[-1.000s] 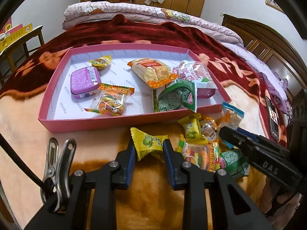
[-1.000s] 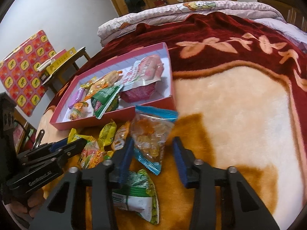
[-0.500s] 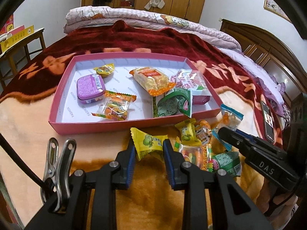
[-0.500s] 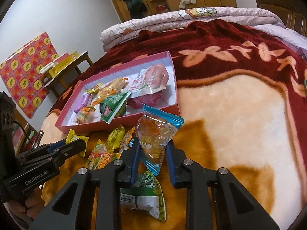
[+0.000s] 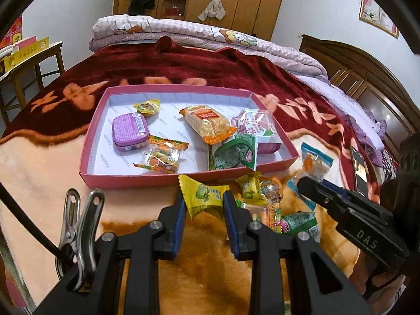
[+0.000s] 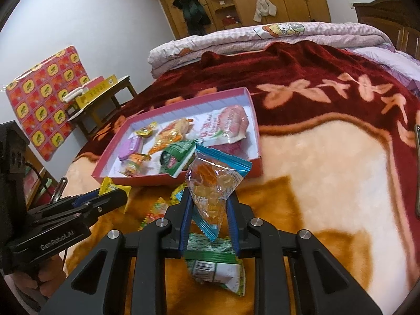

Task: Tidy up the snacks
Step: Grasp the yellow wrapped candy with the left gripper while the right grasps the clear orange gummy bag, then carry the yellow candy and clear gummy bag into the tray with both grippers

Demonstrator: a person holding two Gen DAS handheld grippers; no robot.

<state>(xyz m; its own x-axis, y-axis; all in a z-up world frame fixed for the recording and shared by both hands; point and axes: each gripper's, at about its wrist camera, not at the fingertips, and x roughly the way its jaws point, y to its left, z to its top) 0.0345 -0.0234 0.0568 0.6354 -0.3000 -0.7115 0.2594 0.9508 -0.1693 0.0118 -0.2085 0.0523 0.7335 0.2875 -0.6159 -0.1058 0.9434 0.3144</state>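
Clearly both packets are light, crinkly and slippery, best pinched at a flat sealed end. My left gripper [image 5: 204,204] is closed on the yellow candy [image 5: 203,195], just before the pink tray [image 5: 126,178]; my right gripper [image 6: 209,211] clamps the clear gummy bag [image 6: 214,183], lifted above the blanket [image 6: 315,173]. I count seven snacks in the tray and about five loose ones beside it, overlapping, so that count is rough.

Both wrist views look steeply down, close over the blanket [image 5: 39,157]; both share the pink tray [image 5: 99,120].
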